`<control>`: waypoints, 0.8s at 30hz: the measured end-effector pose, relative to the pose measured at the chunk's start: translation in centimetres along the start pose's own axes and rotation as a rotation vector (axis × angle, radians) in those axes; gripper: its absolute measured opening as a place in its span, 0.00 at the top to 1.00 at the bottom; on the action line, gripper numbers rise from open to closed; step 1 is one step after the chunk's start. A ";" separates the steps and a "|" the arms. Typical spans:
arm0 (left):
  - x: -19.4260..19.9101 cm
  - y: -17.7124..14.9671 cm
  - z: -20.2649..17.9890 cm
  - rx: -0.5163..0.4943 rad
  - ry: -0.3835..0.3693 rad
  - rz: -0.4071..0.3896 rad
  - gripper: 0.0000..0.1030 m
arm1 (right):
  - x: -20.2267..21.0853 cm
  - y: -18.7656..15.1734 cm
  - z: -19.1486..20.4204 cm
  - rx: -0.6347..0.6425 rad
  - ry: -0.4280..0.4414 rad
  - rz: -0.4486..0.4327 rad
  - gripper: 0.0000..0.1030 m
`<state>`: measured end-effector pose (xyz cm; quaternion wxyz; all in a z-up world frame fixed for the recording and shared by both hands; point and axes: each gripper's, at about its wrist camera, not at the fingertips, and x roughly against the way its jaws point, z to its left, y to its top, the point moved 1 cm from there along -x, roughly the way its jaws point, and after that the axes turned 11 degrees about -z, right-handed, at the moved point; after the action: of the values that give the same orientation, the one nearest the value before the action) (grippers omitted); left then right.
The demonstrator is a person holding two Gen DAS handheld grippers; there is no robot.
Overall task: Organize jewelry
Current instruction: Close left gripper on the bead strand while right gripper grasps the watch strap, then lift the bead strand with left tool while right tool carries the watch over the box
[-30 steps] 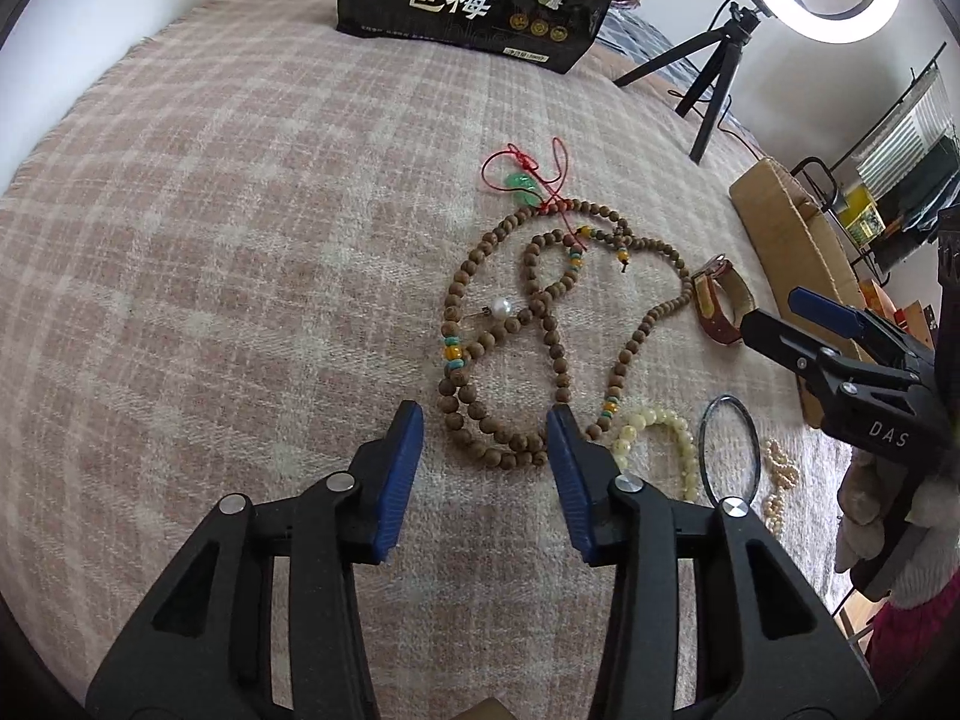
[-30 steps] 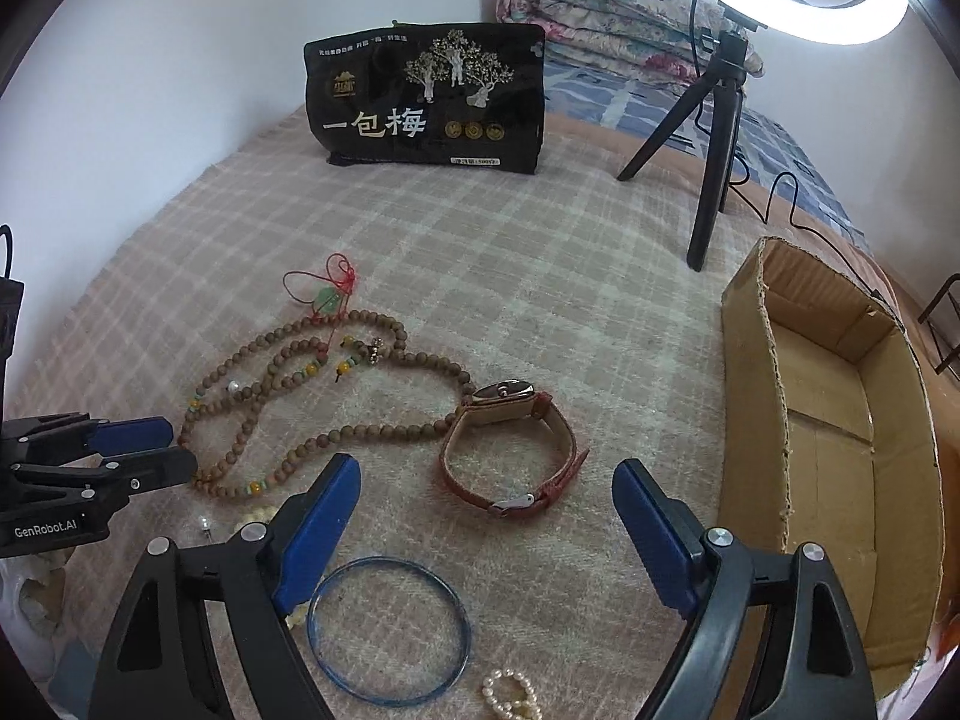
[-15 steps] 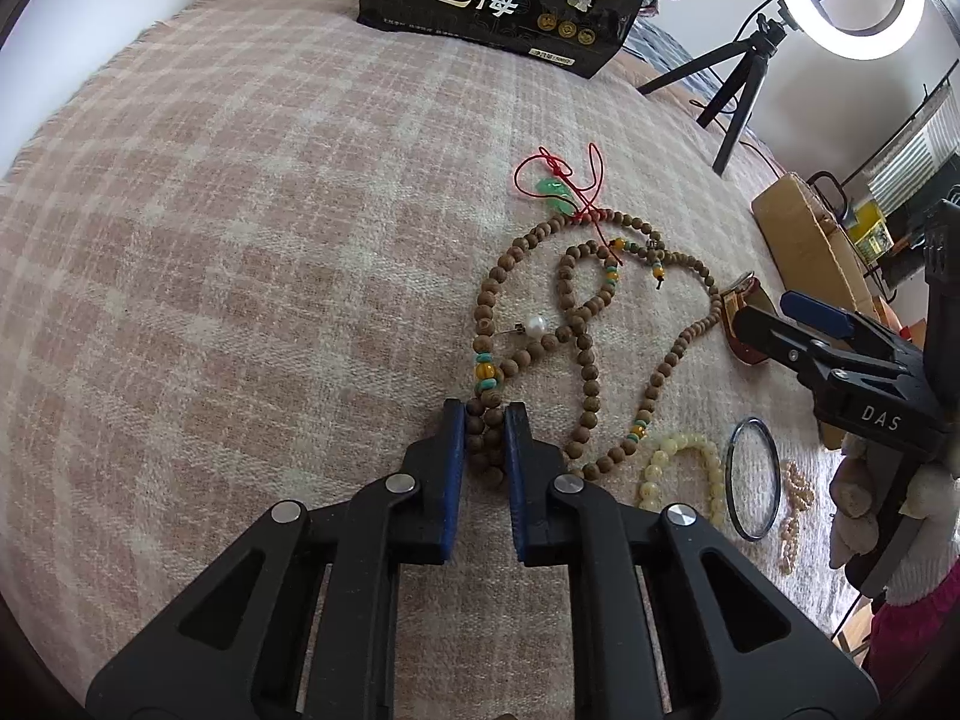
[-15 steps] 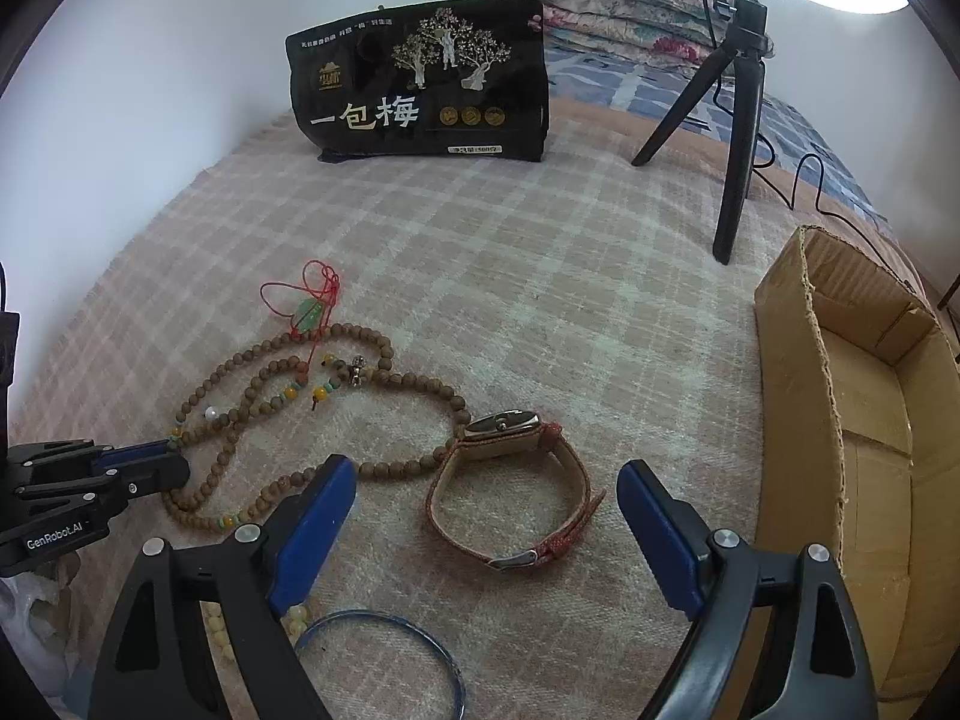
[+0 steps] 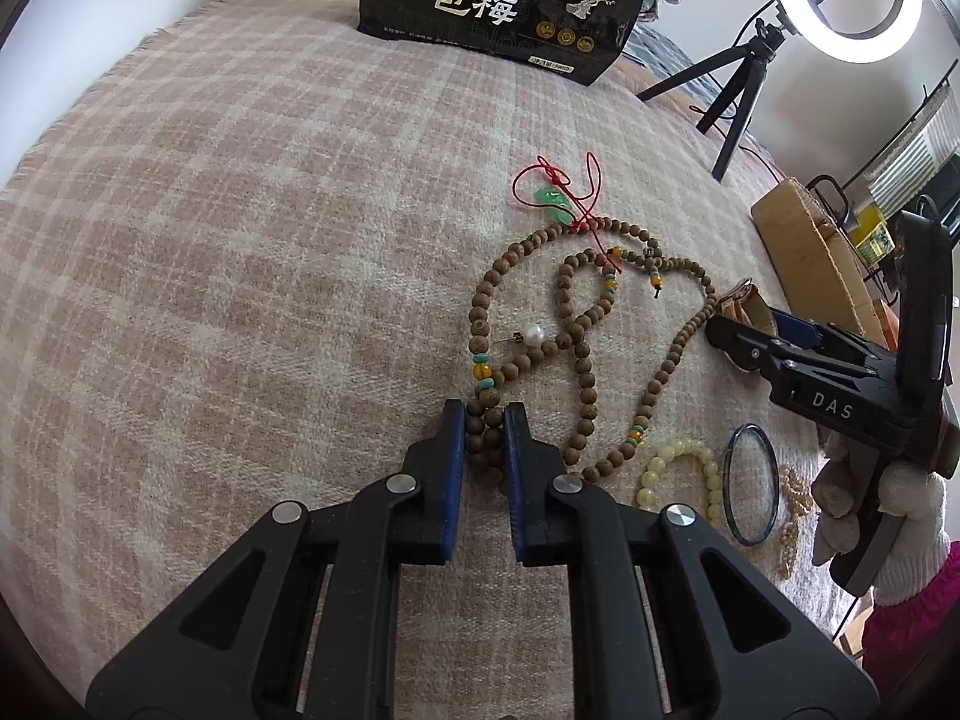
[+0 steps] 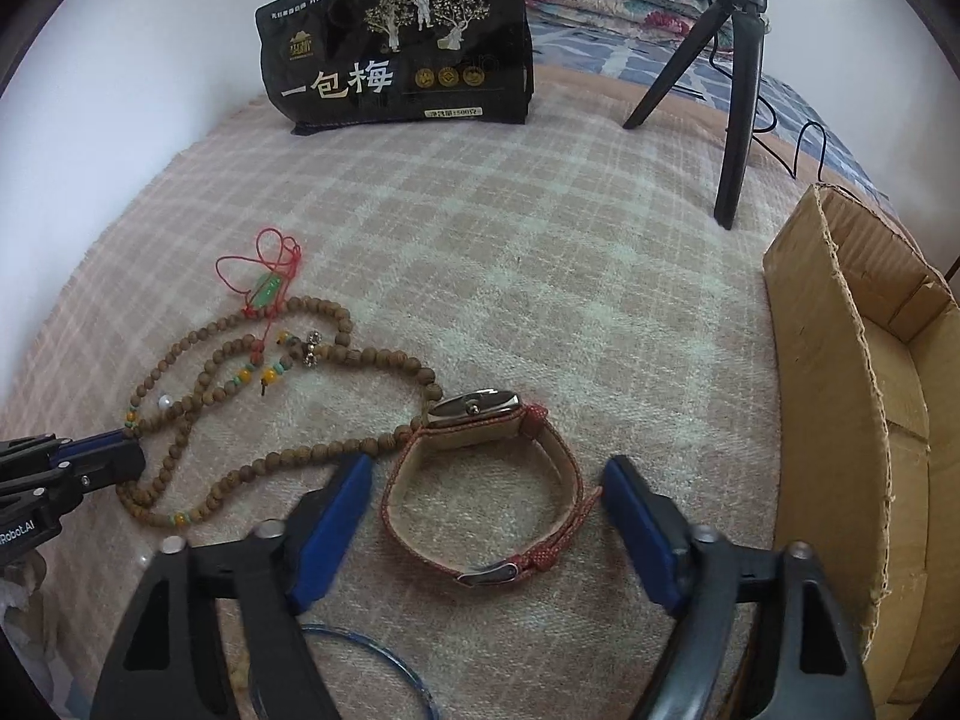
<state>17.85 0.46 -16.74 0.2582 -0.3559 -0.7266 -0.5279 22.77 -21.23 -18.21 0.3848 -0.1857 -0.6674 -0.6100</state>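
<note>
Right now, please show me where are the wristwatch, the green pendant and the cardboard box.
wristwatch (image 6: 474,409), right wrist view, on its metal case.
green pendant (image 5: 553,199), left wrist view, on the green stone.
cardboard box (image 6: 825,396), right wrist view, on its near outer wall.

Bare plaid blanket (image 5: 228,228) fills the left and upper-left of the left wrist frame: open passage. In the right wrist frame, a cardboard box (image 6: 840,438) walls the right edge, a tripod (image 6: 735,78) stands upper right, a black bag (image 6: 396,48) blocks top centre.
</note>
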 end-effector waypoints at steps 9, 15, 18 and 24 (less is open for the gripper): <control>1.5 0.9 -0.4 0.001 -0.014 -0.035 0.90 | 1.6 -0.2 -0.2 -0.046 0.046 -0.032 0.38; 3.4 2.3 -1.6 -0.019 -0.036 -0.080 0.90 | 4.0 -0.1 0.6 -0.014 0.050 -0.077 0.38; 4.1 3.0 -2.3 -0.022 -0.048 -0.098 0.90 | 5.3 0.1 0.5 -0.019 0.057 -0.099 0.38; 6.5 4.4 -3.5 -0.021 -0.076 -0.156 0.90 | 7.7 0.1 -0.1 -0.038 0.057 -0.139 0.39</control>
<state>17.38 -0.49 -8.20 0.1848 -0.3206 -0.7557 -0.5404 17.98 -23.04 -12.43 0.3570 -0.1288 -0.6558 -0.6526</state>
